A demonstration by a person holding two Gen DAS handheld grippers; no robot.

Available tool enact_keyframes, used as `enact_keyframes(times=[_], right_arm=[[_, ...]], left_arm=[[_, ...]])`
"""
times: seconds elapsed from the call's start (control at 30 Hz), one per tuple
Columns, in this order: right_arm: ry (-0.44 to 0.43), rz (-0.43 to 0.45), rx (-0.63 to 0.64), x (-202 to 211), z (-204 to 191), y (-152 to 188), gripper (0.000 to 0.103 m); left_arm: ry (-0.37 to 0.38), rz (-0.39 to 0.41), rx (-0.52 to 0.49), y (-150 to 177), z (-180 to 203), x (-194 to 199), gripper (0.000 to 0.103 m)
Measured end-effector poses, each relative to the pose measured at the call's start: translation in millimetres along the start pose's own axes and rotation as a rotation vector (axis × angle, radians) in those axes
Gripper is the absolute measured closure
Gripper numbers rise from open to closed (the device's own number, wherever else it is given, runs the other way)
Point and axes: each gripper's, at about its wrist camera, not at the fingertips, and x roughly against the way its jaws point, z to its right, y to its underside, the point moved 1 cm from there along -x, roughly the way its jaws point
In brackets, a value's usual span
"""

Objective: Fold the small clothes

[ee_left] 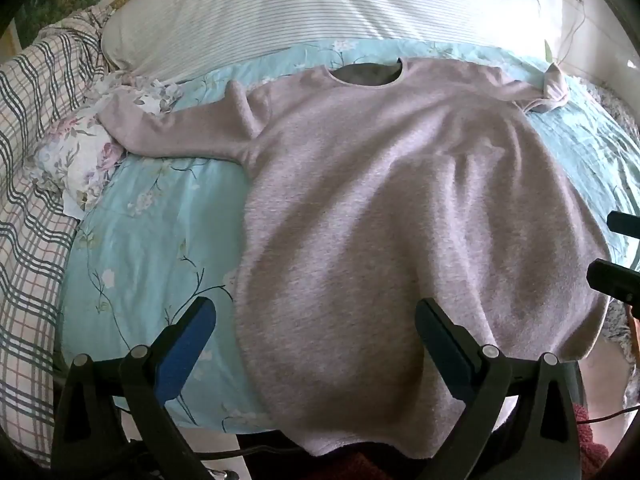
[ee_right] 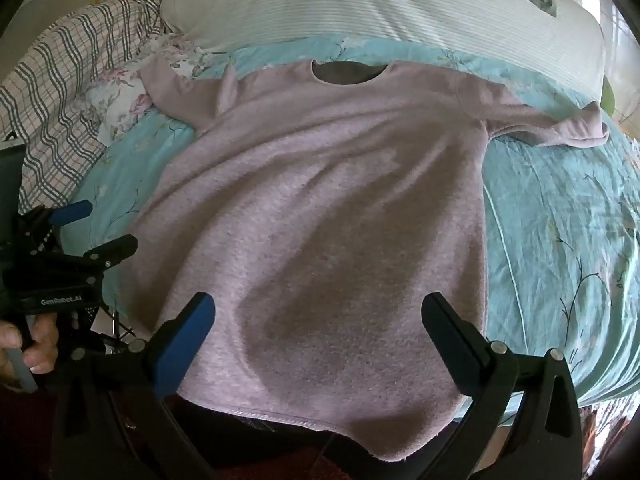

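A pale pink sweater (ee_left: 380,200) is laid flat on the bed (ee_left: 152,216), neckline away from the jaws, sleeves spread to either side and hem draped over the near edge, presumably so that folding can begin from an open layout. The left gripper (ee_left: 316,328) is held over the sweater's left hem corner, jaws released, one jaw over the bedsheet and the other over the fabric. The right gripper (ee_right: 318,320) is tilted downward above the lower body panel, jaws released and nothing grasped.

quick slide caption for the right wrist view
Open right hand-held gripper above the hem of a pink sweater spread flat on a floral bedsheet.
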Motion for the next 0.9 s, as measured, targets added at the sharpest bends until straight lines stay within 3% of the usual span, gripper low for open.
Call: enact_keyframes(times=[0.7,0.9], right_arm=[[-0.013,0.016,-0.022,5.6,1.5,0.9,0.0],[-0.019,0.019,-0.018,6.5,-0.7,0.3,0.0]], left_arm=[[-0.003,-0.004,0.004,1.0,0.9,1.2,0.003],[0.014,0.03,0.019,-0.9,-2.4,-1.4,0.003]])
